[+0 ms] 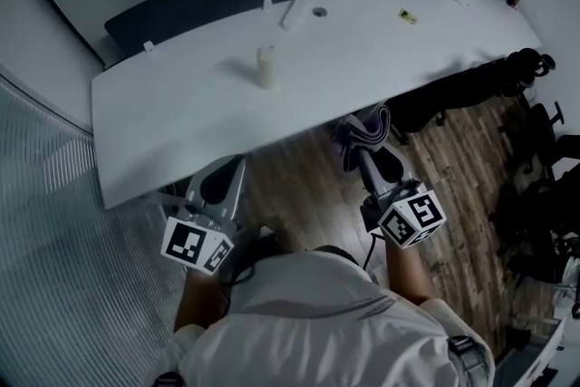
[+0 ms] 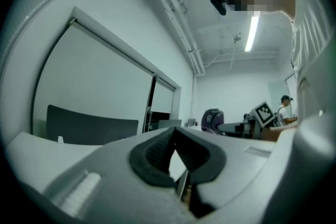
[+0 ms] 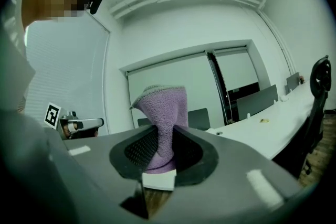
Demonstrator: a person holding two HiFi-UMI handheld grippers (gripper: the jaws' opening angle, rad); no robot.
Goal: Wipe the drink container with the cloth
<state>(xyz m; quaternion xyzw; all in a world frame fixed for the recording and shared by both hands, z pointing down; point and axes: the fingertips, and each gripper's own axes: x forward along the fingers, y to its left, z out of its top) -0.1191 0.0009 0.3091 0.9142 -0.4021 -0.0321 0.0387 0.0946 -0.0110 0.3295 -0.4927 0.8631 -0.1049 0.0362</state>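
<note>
**One cloth gripped, one container on the surface**

Two hand-held grippers show low in the head view. The left hand-held gripper (image 1: 220,183) is closed on nothing. The right hand-held gripper (image 1: 361,145) clamps the single purple cloth (image 3: 161,113), which sticks up past its pads. One pale drink container (image 1: 266,66) stands upright on the white surface (image 1: 181,113), upper centre-left of the frame, well apart from both grippers.

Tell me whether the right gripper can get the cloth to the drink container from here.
Probably yes: the right gripper, shut on the cloth, is at the near edge of the table, with only bare tabletop before the drink container.
</note>
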